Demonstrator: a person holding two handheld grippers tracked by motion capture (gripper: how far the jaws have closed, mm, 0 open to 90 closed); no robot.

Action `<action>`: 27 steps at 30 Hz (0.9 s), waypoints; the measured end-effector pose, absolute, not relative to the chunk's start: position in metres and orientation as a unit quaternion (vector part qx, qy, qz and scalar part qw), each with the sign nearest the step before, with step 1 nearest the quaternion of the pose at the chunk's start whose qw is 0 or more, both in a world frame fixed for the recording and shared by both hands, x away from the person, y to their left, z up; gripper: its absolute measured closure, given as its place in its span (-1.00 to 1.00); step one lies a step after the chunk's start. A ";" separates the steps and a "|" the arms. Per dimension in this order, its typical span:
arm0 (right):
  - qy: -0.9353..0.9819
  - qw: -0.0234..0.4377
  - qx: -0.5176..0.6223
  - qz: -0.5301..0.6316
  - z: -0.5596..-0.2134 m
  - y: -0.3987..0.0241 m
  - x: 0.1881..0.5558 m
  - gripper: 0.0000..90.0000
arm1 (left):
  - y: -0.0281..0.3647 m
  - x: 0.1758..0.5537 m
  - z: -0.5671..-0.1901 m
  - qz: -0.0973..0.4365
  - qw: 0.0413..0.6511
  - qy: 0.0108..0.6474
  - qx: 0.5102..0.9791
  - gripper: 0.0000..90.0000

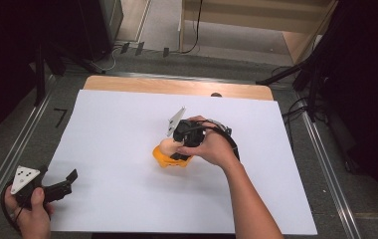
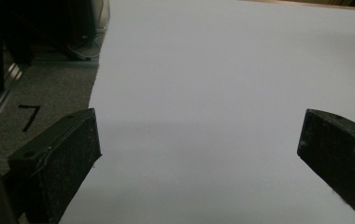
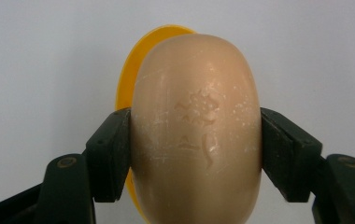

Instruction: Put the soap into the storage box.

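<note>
Both jaws clamp soap bar [image 3: 196,135] — right gripper [image 3: 195,140].

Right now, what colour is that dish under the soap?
Bright yellow-orange dish, clearest in the right gripper view.

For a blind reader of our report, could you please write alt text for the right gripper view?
The right gripper clamps an oval, peach-coloured bar of soap between its two black jaws, one on each side. Behind the soap, the rim of a yellow dish shows against the white table cover.
</note>
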State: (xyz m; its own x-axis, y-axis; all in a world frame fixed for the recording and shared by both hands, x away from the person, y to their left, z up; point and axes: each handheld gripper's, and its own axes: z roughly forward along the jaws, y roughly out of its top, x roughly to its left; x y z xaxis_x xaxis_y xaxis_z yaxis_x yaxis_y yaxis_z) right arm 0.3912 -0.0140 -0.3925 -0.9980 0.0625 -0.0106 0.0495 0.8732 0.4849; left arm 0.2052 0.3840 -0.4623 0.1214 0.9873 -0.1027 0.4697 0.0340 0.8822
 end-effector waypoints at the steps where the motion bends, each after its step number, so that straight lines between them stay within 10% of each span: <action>1: 0.969 0.012 0.030 0.244 -0.394 -0.013 0.391 -0.27 | 0.384 0.205 -0.462 0.310 0.417 0.586 0.622 -1.00; 27: 0.970 -0.024 0.040 0.239 -0.398 -0.010 0.394 -0.31 | 0.384 0.206 -0.462 0.310 0.415 0.585 0.624 -1.00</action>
State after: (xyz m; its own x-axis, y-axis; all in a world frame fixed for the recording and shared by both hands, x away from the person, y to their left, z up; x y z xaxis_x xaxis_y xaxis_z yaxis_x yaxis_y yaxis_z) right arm 0.3936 -0.0102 -0.3985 -0.9957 0.0656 0.0650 0.0883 0.8828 0.4614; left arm 0.2056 0.3838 -0.4624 0.1227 0.9874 -0.0999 0.4730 0.0303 0.8805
